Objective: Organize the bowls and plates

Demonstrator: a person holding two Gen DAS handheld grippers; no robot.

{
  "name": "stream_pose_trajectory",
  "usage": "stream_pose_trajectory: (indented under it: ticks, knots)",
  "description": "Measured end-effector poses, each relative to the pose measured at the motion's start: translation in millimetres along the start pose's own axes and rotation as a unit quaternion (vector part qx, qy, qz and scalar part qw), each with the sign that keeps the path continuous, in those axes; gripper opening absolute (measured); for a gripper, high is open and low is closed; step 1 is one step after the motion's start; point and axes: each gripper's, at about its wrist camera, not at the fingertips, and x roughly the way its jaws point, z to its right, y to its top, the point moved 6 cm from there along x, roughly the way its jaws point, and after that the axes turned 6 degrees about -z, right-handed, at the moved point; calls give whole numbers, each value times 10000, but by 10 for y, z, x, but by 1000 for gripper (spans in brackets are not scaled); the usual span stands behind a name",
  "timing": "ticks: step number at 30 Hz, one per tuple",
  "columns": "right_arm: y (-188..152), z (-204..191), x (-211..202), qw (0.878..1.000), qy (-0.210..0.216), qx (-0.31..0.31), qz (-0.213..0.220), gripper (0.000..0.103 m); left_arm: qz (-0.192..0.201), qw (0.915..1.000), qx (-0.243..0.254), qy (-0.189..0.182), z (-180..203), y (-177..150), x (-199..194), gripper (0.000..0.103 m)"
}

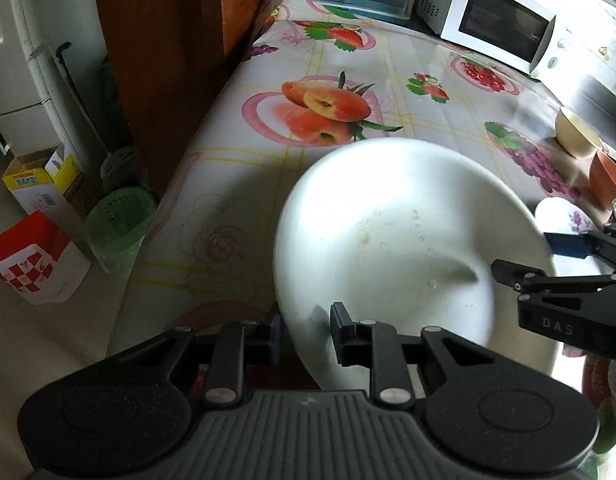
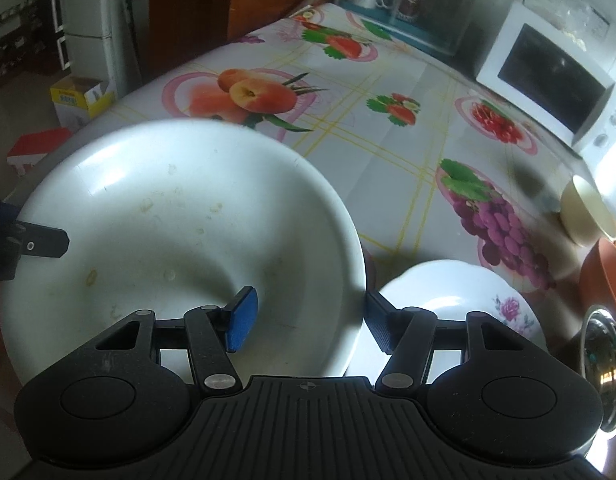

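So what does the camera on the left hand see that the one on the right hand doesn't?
Only the left wrist view shows the green mesh bin and the red-and-white checked box on the floor.

Only the right wrist view shows a shiny steel bowl at its right edge.

Both show the big white plastic basin with each gripper clamped on its rim, left gripper and right gripper, plus the white flowered plate, the cream bowl, the orange bowl and the white microwave.
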Motion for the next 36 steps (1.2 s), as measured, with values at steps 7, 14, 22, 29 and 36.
stream_pose_trajectory:
  ticks: [7,14,22,29,36]
  knots:
    - [-57,93,-229,9997,161,118,170,62,107,9999,-28,81,-20,-35,-68,49]
    - [-350,437,-589,9990,130,274,317,65,395,9991,-55,-135,137,-85,-385,53]
    - [-979,1001,-857,9963,-161,792,290,67,529,9940,380,-876,788,-288,-685,53]
    - [-1555,1452,-976,9901,-575,1265,219,67,333,9842,942,-1464,1520,-511,-643,53]
    - [-1987,1754,-1001,9820,-780,1718,99,68,8,9731,1352,-1863,2091,-754,-466,53]
